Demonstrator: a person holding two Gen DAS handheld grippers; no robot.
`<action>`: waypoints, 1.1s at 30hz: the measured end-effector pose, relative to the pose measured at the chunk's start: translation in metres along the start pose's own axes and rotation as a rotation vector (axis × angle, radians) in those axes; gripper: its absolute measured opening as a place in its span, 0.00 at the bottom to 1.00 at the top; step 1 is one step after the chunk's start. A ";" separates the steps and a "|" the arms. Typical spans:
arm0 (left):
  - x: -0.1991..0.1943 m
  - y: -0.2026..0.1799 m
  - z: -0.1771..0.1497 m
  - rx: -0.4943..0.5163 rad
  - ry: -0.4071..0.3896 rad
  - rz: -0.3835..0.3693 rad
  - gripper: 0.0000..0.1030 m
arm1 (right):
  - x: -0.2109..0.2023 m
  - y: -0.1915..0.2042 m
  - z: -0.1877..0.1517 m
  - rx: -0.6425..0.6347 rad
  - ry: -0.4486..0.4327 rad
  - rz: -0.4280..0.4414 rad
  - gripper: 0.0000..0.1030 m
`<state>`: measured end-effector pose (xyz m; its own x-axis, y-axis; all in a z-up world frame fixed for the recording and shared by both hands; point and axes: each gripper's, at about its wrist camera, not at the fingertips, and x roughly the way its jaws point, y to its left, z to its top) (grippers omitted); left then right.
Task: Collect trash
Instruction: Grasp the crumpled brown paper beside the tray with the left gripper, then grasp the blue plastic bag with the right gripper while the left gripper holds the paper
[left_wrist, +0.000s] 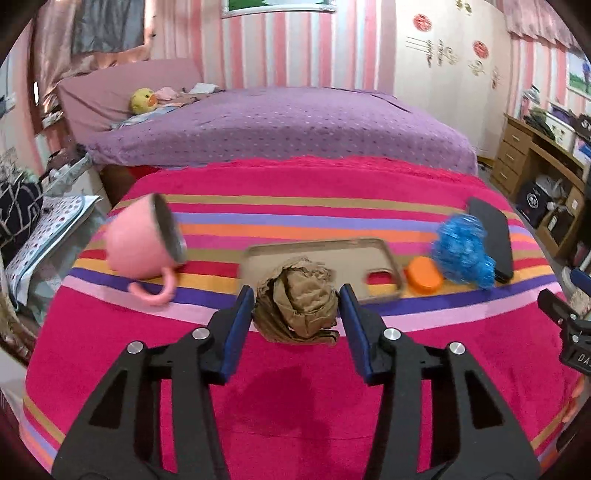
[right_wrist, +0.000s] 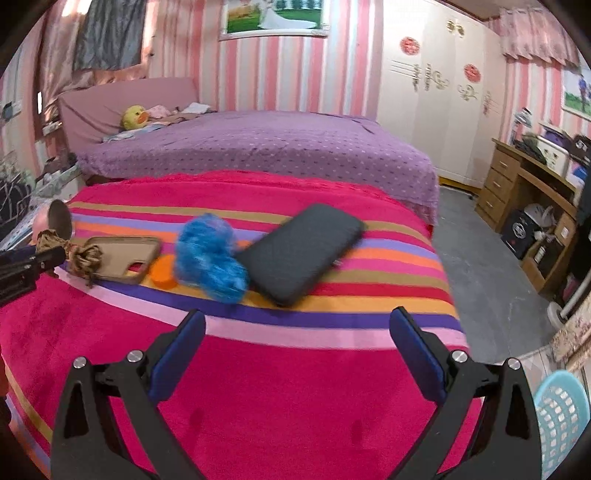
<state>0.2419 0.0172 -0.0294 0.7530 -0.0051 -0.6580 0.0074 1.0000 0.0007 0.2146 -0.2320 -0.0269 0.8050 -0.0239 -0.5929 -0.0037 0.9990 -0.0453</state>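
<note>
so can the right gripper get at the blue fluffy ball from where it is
Probably yes. The right gripper is open, and only bare blanket lies between it and the blue fluffy ball, though the dark phone sits close beside the ball.

The left gripper (left_wrist: 297, 314) is holding its blue pads on either side of a crumpled brown paper wad (left_wrist: 297, 301), touching it on both sides. Just beyond the wad, a tan phone case (left_wrist: 332, 254) is lying flat on the striped blanket (left_wrist: 295, 398). A pink mug (left_wrist: 146, 245) is lying tipped over at far left. To the right, an orange lid (left_wrist: 423, 275), a blue fuzzy clump (left_wrist: 463, 254) and a dark phone (left_wrist: 493, 236) are sitting together.
</note>
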 end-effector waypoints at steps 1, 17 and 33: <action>0.000 0.007 0.001 -0.009 0.002 0.004 0.45 | 0.004 0.009 0.005 -0.019 -0.004 0.011 0.94; -0.016 0.064 0.013 -0.089 -0.034 0.084 0.45 | 0.080 0.076 0.031 -0.126 0.117 0.100 0.36; -0.057 0.028 -0.008 -0.071 -0.050 0.021 0.45 | -0.042 0.025 0.017 -0.115 -0.070 0.044 0.33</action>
<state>0.1939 0.0458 0.0022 0.7844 0.0179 -0.6199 -0.0547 0.9977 -0.0405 0.1907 -0.2057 0.0101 0.8421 0.0265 -0.5387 -0.1045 0.9879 -0.1147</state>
